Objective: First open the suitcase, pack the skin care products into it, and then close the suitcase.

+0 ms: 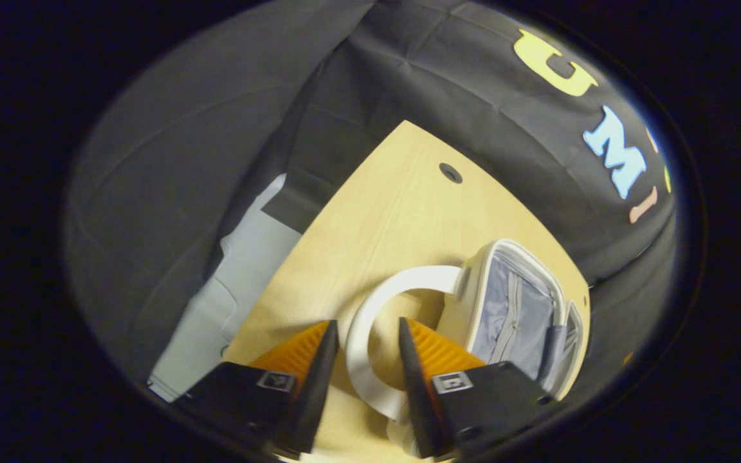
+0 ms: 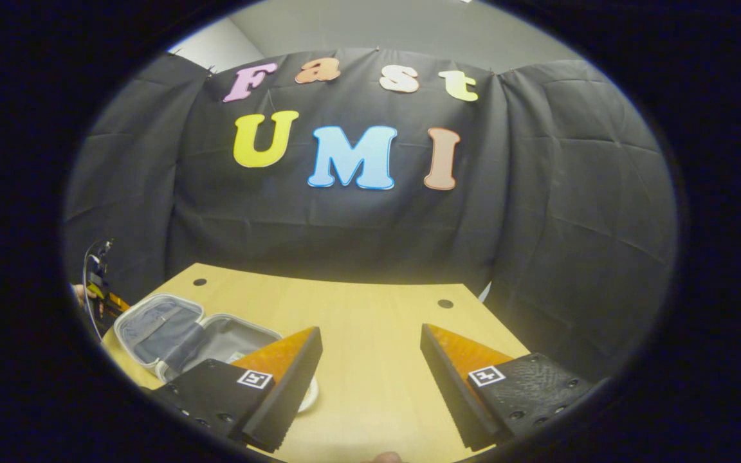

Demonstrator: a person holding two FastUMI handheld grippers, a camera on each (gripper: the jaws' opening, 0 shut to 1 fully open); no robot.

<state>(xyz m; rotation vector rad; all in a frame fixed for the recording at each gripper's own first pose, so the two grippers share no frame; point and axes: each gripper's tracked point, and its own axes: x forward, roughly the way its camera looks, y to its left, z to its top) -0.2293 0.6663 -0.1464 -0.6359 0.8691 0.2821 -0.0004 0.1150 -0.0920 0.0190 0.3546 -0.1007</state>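
I hold my left gripper spread, its fingers on either side of the white handle of the suitcase, not pressing it. The case lies open at the table's left edge. My right gripper, also spread and empty, hovers mid-table, so the left is nearer.

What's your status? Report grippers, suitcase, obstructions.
Left gripper open, fingers astride the white handle, not clamped. Right gripper open, empty, over the table. Suitcase lying open. Nothing seen blocking it.
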